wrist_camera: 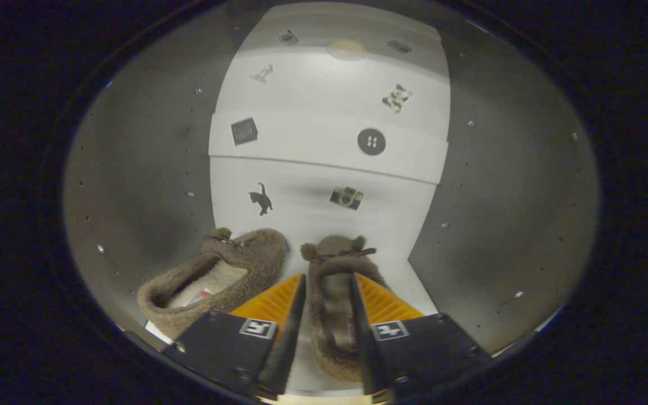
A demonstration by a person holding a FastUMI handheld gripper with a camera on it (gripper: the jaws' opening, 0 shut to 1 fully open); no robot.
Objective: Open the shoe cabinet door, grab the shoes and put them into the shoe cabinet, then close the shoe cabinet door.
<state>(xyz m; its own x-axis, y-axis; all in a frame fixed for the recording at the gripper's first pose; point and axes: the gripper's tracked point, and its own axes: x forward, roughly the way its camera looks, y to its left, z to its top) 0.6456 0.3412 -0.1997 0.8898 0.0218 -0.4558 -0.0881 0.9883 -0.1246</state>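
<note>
I am looking into the shoe cabinet (324,185), with its white back panel, white floor and grey side walls. Two brown fuzzy slippers lie on the cabinet floor with their toes toward the back. The left slipper (217,275) rests free, just left of my fingers. The right slipper (332,256) runs between my fingers. My gripper (327,278) is closed to a narrow gap with both fingers pressing on that slipper's near half. Its heel end is partly hidden by the fingers.
A white shelf (329,149) crosses the cabinet above the slippers. Small stickers dot the back panel. The grey side walls (498,197) stand close on both sides, with a strip of bare floor (414,287) right of the held slipper.
</note>
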